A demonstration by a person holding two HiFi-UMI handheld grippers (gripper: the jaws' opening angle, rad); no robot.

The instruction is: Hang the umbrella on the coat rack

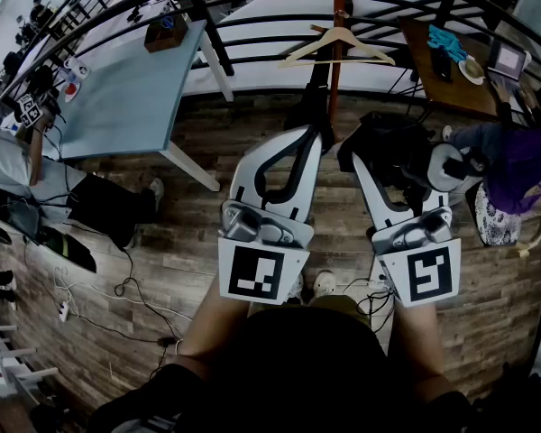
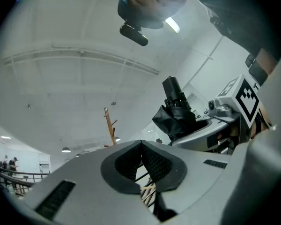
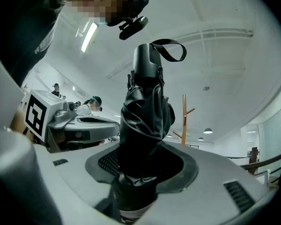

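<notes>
Your right tongs (image 3: 141, 168) are clamped on the folded black umbrella (image 3: 145, 111). They grip it low on the bundle, so the handle end stands above the jaws with its strap (image 3: 171, 48) looping free at the top. Your left tongs (image 2: 141, 148) are closed with nothing between the pads and sit just beside the right pair. Both pairs are held out in front of you and tilted a little upward.

You look to be at the carrying step: the umbrella is in hand and not yet on the coat rack (image 1: 338, 21), whose wooden pole stands straight ahead of you. The next move likely calls for closing in on the pole and lifting the umbrella to peg height. You would then tip it so the strap slips over a peg, and only after that let the right jaws go. The pegs show only small and far off in the gripper views, so which one is free is hard to say. If the loop hangs limp, your idle left tongs could hold it wide.

Mind the wooden hanger (image 1: 336, 47) already on the rack, on the side facing you, because the strap could snag on it. A dark railing (image 1: 252, 16) curves behind the pole. A pale blue table (image 1: 126, 97) stands to the left and a cluttered brown desk (image 1: 446, 75) to the right, leaving a fairly narrow lane between them. One person sits at the far left (image 1: 18, 174) and another at the right (image 1: 518, 156), both clear of your path. Cables (image 1: 126, 287) trail on the floor to your left
</notes>
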